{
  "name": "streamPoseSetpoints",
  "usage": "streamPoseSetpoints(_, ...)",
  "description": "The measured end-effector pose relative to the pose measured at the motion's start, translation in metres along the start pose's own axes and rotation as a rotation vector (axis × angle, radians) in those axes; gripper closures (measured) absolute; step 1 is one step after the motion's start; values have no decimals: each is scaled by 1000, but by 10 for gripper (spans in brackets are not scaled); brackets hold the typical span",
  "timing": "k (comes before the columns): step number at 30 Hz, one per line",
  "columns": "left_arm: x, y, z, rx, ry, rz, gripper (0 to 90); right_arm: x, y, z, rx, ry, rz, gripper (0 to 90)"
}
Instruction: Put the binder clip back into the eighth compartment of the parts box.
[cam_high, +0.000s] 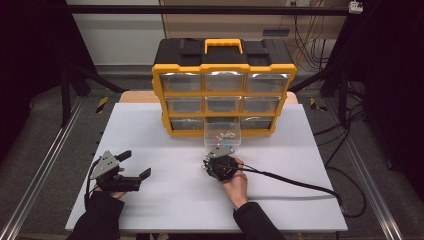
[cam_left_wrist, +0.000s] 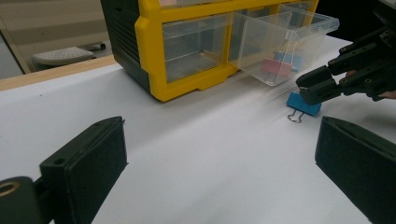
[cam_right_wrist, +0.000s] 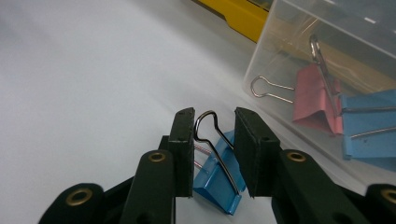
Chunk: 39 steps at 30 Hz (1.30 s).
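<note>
right gripper (cam_right_wrist: 214, 154): tipped down, jaws narrowed around blue binder clip (cam_right_wrist: 217, 177), left pad at its wire handle | left gripper (cam_high: 135, 165): level near table's (cam_high: 150, 130) left edge, jaws spread

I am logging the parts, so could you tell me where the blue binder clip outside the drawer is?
The blue binder clip lies on the white table between the right gripper's jaws, just before the pulled-out clear drawer.
</note>
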<state>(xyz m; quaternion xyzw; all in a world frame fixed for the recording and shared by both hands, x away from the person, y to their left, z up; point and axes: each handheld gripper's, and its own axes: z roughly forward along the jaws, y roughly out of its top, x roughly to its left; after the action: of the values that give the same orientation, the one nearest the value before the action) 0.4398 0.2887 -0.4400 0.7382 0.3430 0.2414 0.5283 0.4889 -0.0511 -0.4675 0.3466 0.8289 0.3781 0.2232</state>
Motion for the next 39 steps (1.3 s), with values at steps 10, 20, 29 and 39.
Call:
streamPoseSetpoints(10,0,0,0,0,0,0,13,0,1,-3,-11,-6,-17,776)
streamPoseSetpoints(20,0,0,0,0,0,0,13,-2,3,-6,-11,-25,-36,817)
streamPoseSetpoints(29,0,0,0,-1,1,0,13,-4,4,-10,-6,-57,-47,851)
streamPoseSetpoints(39,0,0,-1,-2,1,1,13,-7,5,-12,3,-92,-65,874)
